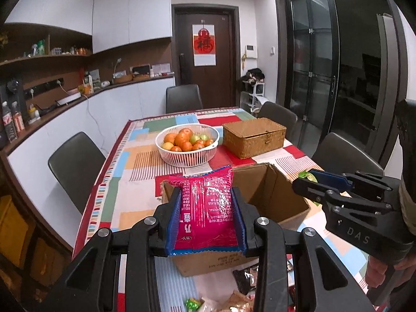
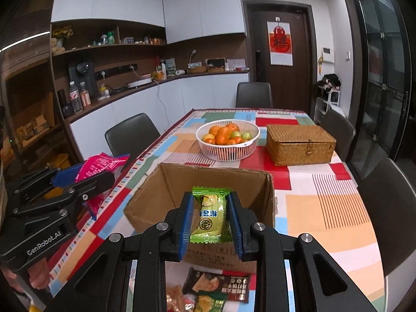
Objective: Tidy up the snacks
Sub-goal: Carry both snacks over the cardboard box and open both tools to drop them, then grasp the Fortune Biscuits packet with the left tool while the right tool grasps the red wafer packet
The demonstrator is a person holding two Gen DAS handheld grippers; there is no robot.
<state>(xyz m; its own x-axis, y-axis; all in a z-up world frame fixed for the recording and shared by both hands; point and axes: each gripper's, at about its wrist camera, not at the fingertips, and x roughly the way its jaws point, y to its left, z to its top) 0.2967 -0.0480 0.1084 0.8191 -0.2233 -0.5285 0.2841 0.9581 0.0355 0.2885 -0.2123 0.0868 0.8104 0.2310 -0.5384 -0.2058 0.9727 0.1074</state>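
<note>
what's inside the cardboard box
The cardboard box shows only bare inner walls. Its floor is hidden by the near wall and by the green snack packet in the right claw.

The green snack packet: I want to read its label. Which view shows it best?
The right wrist view: the green snack packet sits face-on between the right claw pads. The left wrist view shows only a green sliver at that claw's tip, label hidden.

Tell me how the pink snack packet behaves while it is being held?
The pink snack packet is probably light and floppy: its film crinkles between the left tool's pads. The glossy wrapper may slip. Contents could crush if squeezed harder.
</note>
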